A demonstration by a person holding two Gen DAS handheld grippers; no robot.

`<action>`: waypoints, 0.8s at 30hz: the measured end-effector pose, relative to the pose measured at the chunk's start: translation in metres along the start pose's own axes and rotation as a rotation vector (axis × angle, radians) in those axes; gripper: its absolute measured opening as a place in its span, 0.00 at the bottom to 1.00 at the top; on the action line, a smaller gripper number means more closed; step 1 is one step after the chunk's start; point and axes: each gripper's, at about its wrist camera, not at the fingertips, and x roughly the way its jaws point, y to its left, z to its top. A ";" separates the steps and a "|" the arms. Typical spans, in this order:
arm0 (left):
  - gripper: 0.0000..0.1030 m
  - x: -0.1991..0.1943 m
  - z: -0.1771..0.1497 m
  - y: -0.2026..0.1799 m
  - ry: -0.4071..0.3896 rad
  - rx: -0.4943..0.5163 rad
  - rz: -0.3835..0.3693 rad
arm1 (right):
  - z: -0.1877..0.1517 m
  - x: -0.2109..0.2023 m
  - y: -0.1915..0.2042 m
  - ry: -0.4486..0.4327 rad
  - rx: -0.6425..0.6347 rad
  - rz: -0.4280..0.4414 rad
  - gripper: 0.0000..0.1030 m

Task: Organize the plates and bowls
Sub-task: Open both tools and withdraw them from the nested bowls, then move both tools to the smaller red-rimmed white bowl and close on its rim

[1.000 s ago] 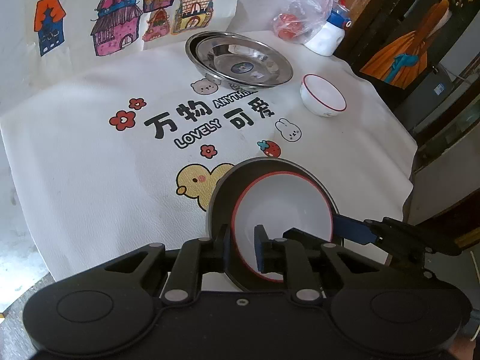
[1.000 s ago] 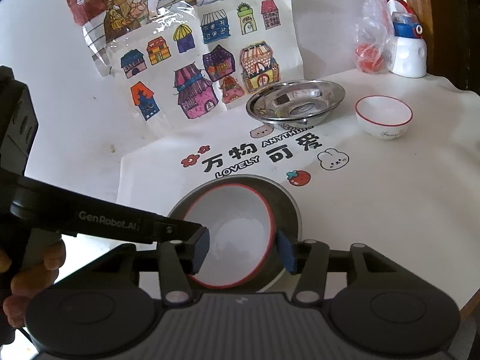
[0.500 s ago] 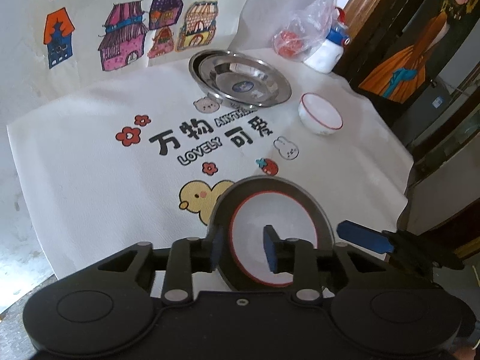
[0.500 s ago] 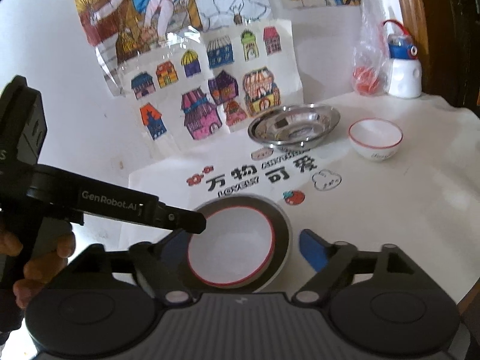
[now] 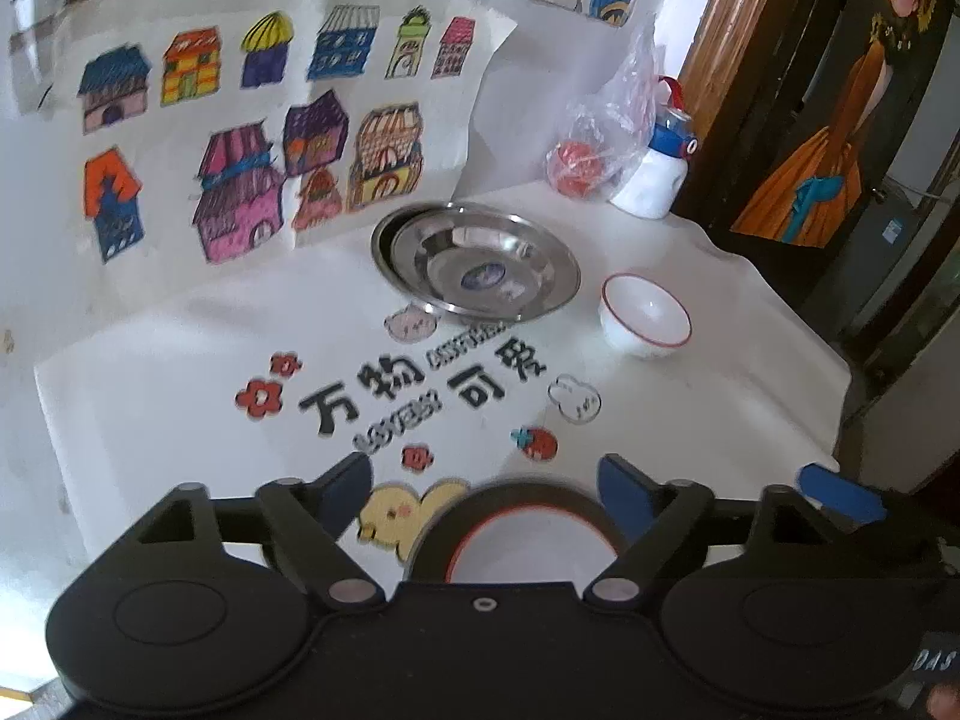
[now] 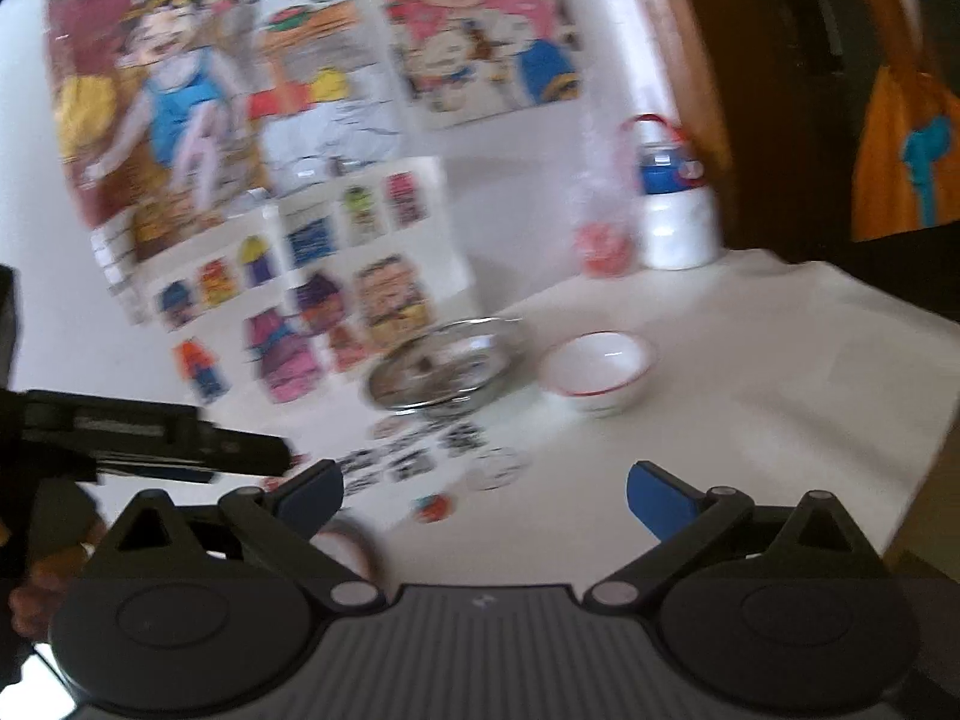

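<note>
- Left gripper (image 5: 483, 483) and right gripper (image 6: 485, 489): jaws opening wide, empty.
- Red-rimmed white bowl nested in grey plate (image 5: 528, 531) at the tablecloth's near edge.
- Next, probably: second red-rimmed white bowl (image 5: 645, 324), far right corner.

Place: a home, likely a family room.
Wall: children's crayon drawings (image 5: 252, 138) filled the upper left.
Tabletop: cartoon-printed cloth (image 5: 180, 396) covered it.
Right edge: wooden door frame (image 5: 714, 48).
</note>
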 end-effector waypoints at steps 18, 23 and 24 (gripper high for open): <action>0.99 0.093 0.050 -0.067 -0.054 -0.074 0.055 | 0.033 0.077 -0.125 0.042 0.119 -0.174 1.00; 0.99 0.126 0.061 -0.074 0.028 -0.192 0.033 | 0.047 0.106 -0.137 0.073 0.103 -0.169 1.00; 0.99 0.131 0.063 -0.075 0.046 -0.212 0.031 | 0.049 0.111 -0.138 0.078 0.100 -0.167 1.00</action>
